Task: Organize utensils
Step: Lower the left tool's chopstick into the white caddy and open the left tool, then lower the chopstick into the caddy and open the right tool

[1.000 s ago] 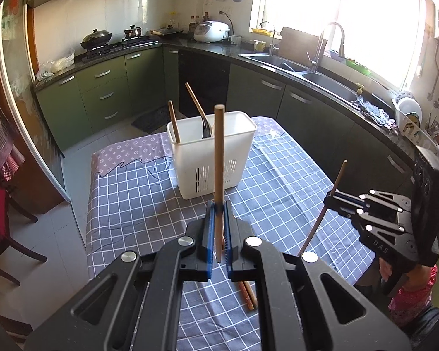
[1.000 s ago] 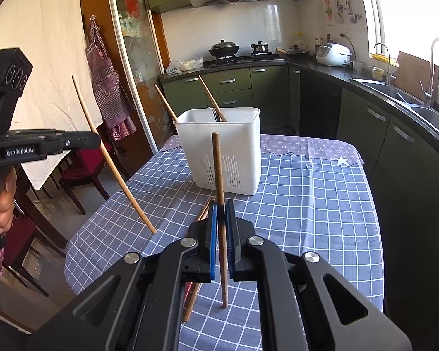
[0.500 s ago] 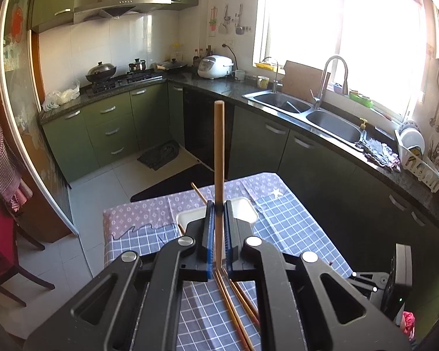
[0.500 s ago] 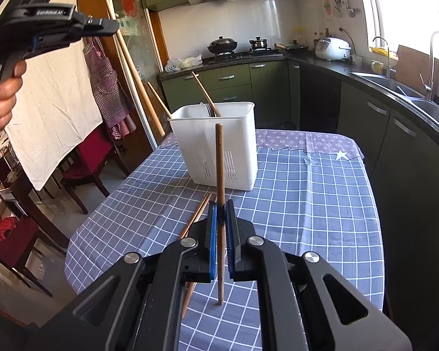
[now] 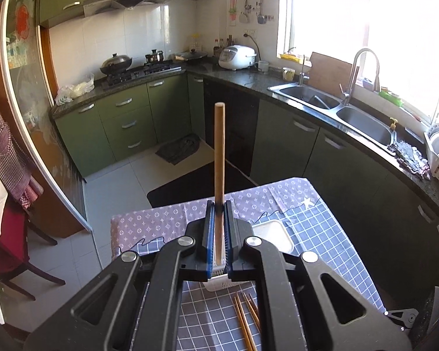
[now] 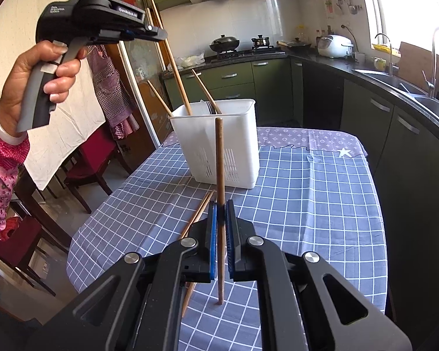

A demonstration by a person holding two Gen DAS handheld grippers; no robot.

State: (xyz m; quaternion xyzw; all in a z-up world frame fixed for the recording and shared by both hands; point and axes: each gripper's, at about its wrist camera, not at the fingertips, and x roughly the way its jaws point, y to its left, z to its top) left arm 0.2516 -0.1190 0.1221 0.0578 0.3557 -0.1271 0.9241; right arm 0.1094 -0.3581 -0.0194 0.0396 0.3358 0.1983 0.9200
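1. Raised since a second ago, the left gripper point(image 6: 158, 33) has gone from low beside the table to high at 10 o'clock in the right wrist view, and its chopstick tip now dips into the white utensil basket point(image 6: 234, 146); the right gripper point(image 6: 221, 228) has barely shifted.
2. Left chopstick point(image 5: 219, 158): long axis runs 12 to 6 in its own camera; from the right wrist view it slants from 11 o'clock down to 5 o'clock, lower end inside the basket's rim.
3. Right chopstick point(image 6: 219, 175): near upright, top toward 12 o'clock, lower end just above the checked tablecloth point(image 6: 307, 204).
4. Count: two held chopsticks, one per gripper; three more sticks lean in the basket, handles toward 10 to 11 o'clock, beside some dark-handled cutlery too hidden to count.
5. Loose chopsticks point(image 5: 244, 318) lie on the cloth at 6 o'clock of the basket; about three or four, partly hidden by the grippers.
6. One basket, standing upright on the table.
7. Both grippers are clamped narrow, each blue pad pair pressing its own chopstick.
8. A hand point(image 6: 41, 76) wraps the left gripper's handle.
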